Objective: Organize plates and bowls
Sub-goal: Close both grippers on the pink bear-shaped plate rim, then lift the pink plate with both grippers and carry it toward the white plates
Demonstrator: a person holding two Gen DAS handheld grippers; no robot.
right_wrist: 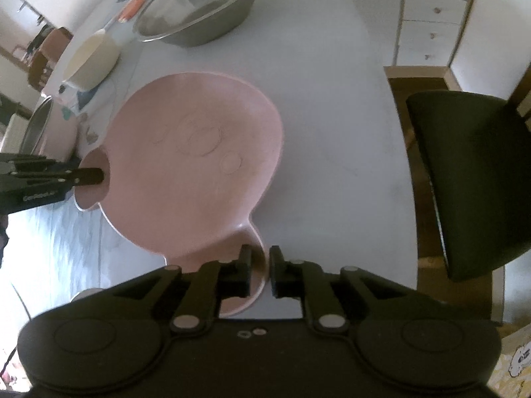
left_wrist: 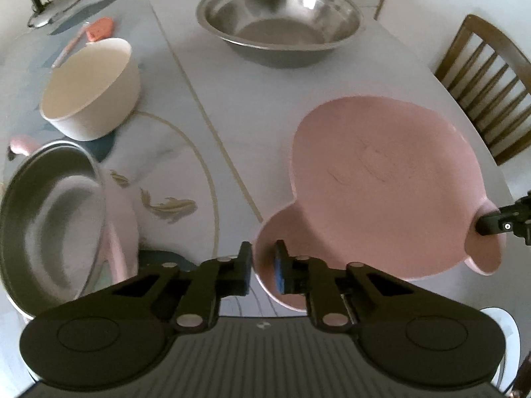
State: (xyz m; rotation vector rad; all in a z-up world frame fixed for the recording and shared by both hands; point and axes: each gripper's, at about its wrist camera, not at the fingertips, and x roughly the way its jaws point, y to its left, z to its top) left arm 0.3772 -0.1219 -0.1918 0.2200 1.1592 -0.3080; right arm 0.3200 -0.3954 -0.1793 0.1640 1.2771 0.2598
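Left wrist view: the left gripper (left_wrist: 263, 265) is clamped on the rim of one ear of the pink plate (left_wrist: 385, 182), one finger outside the rim, the blue-padded one inside. The plate spreads ahead and to the right of the fingers, and at its far ear the right gripper (left_wrist: 494, 224) bites the edge. Left of the fingers sits a steel pan (left_wrist: 49, 225) on a pink dish (left_wrist: 121, 225), close by; ahead-left stands a cream bowl (left_wrist: 93, 89), and well ahead a big steel bowl (left_wrist: 282, 20). Right wrist view: the right gripper (right_wrist: 260, 270) is pinched on the other ear, plate (right_wrist: 199, 165) ahead-left. A dark chair (right_wrist: 471, 179) stands right of the fingers, past the table (right_wrist: 332, 99) edge
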